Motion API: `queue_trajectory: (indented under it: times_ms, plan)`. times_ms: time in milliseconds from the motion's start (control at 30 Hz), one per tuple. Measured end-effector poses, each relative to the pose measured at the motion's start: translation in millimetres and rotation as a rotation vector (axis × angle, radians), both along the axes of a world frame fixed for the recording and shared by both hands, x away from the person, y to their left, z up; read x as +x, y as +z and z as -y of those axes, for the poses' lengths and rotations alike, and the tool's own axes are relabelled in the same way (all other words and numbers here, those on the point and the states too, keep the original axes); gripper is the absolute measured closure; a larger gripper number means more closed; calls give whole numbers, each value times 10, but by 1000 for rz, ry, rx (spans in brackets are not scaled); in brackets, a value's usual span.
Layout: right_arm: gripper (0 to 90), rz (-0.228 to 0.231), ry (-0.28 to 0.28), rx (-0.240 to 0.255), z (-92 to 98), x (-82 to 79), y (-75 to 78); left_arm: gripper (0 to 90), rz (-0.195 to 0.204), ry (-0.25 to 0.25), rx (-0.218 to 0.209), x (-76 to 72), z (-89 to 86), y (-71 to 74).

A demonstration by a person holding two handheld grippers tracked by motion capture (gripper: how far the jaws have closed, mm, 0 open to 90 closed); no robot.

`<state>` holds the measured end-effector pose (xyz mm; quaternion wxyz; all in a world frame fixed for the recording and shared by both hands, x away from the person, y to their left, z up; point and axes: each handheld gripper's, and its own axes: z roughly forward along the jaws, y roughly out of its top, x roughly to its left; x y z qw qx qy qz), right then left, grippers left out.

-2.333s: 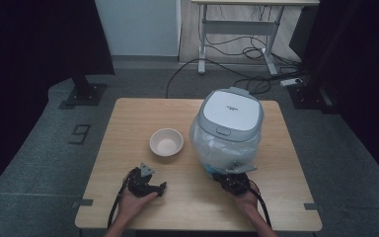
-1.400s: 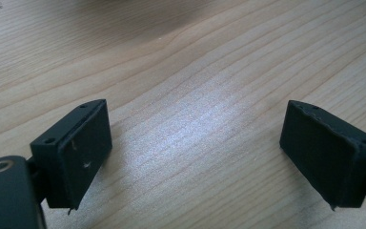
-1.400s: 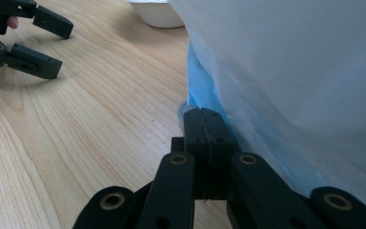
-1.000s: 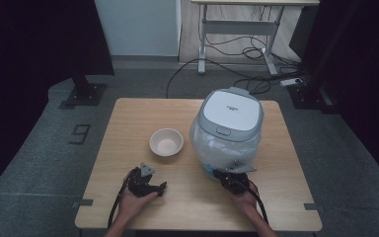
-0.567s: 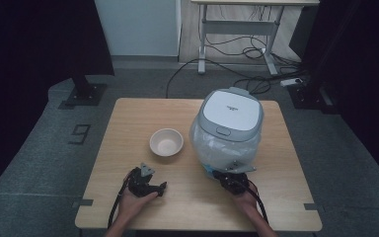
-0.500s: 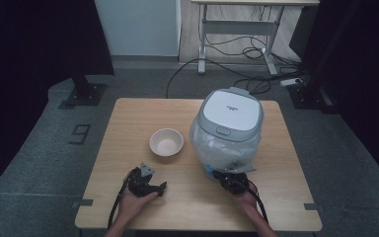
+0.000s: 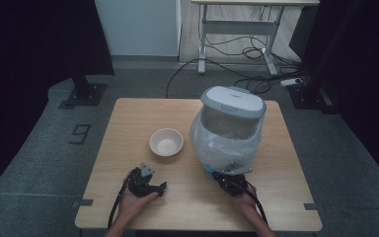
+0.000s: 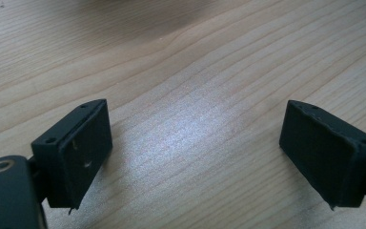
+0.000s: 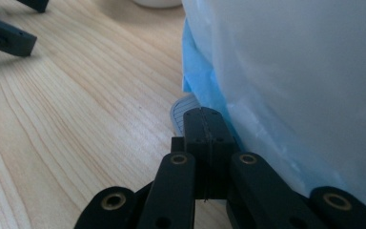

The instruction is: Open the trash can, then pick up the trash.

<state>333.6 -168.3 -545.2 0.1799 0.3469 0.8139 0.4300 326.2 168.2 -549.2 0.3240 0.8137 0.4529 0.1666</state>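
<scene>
My right claw [image 9: 205, 125] is pressed together at the foot of the clear plastic bag [image 9: 305, 76] covering the white-lidded appliance [image 7: 232, 102]. Left claw [image 8: 195, 157] is spread wide over the bare wooden counter [image 8: 181, 71].

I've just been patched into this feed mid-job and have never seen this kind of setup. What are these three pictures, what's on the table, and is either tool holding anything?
There is no robot here: a person sits at a wooden table with a hand-held two-jaw gripper in each hand. The high view looks down from above the person's side; the other two pictures come from cameras riding on the grippers, looking along their black jaws.

On the table stand a small white bowl and a grey-lidded appliance wrapped in a clear plastic bag, with something blue at its base.

The left gripper rests low over bare wood, jaws wide apart, nothing between them. The right gripper is shut, its tip right at the foot of the bag beside a small grey ribbed tab. Whether it pinches the plastic I cannot tell.
</scene>
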Motion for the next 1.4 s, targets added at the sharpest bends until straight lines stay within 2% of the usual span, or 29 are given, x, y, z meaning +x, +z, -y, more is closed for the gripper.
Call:
queue_trajectory:
  times_ms: [67, 300, 767, 900, 1000, 1133, 1233, 1400]
  plan:
    - [896, -17, 2, -8, -9, 4, -19, 104, 0, 0, -1, 0, 0, 0]
    - [896, -31, 3, 13, 11, 17, -26, 104, 0, 0, 0, 0, 0, 0]
    - [896, -39, 3, 21, 18, 19, -28, 104, 0, 1, -1, -2, 1, 0]
    - [896, -36, 8, 22, 27, 29, -30, 132, 4, 3, -2, -19, 8, 8]
    - [896, -44, 6, 29, 26, 30, -28, 153, 11, 10, 11, -25, 24, 29]
    - [896, -46, 11, 30, 31, 35, -28, 154, 18, 7, -7, -18, 31, 91]
    - [896, -46, 13, 32, 35, 40, -29, 147, 28, 12, 5, -10, 44, 134]
    - [896, -50, 11, 34, 35, 39, -28, 152, 53, 16, -28, -1, 31, 251]
